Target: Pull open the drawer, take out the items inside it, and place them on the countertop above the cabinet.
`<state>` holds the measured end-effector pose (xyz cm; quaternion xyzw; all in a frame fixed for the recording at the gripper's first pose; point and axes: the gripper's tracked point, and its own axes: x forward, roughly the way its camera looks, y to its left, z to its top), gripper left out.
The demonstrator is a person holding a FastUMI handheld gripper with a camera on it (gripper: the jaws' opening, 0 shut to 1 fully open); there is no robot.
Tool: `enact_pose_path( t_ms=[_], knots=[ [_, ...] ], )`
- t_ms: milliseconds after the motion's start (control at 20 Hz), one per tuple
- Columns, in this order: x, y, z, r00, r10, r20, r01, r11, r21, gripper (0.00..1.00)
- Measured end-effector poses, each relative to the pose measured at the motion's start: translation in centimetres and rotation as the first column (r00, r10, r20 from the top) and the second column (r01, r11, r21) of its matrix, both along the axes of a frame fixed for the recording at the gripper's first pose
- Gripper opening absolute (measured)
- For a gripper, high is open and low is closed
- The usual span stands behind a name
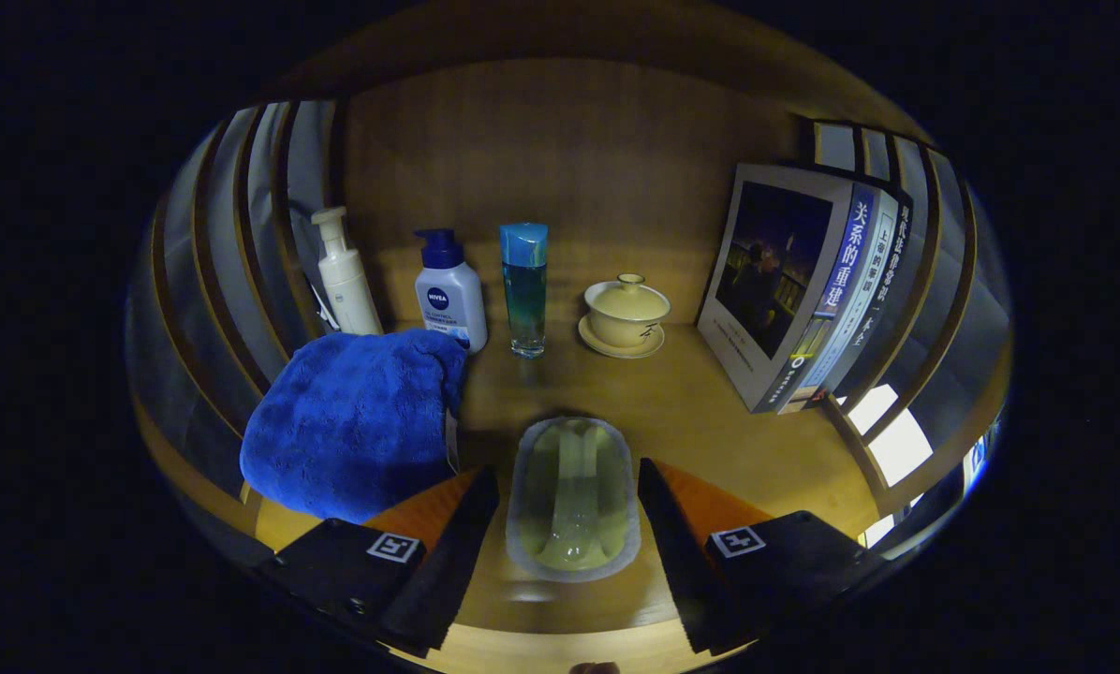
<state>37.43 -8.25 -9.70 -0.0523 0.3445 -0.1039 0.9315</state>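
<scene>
- Looking along the gripper (567, 505) from its own camera, its two fingers stand spread apart over the wooden countertop (710, 421).
- Lying between the fingers is a translucent, pale oval soap dish (572, 501) with a greenish ridged inside; a narrow gap shows on each side, so neither finger presses on it.
- Resting on the countertop just beside the left finger is a crumpled deep-blue fluffy towel (354, 421).
- Standing beyond the fingers in a row by the wooden back wall: a white foam-pump bottle (345, 276), a white lotion bottle with a dark-blue pump (449, 295), and a tall clear bottle of blue liquid with a blue cap (523, 290).
- Next along sits a cream lidded ceramic tea bowl on its saucer (626, 316).
- Leaning at the right end are several upright books (803, 290), against a slatted side panel (935, 281).
</scene>
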Motion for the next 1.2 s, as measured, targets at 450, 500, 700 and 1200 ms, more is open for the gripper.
enact_pose_path(
  t_ms=[450,500,700,1200],
  knots=[
    [-7.7,5.1,5.2,0.984,0.121,0.129,-0.126,0.992,0.029,0.97],
    [-8.7,6.1,5.8,0.978,0.146,0.149,-0.152,0.988,0.031,0.97],
    [-13.2,8.8,8.2,0.945,0.190,0.266,-0.213,0.975,0.060,0.97],
    [-22.4,8.4,7.8,0.910,0.211,0.356,-0.257,0.963,0.086,0.97]
  ],
)
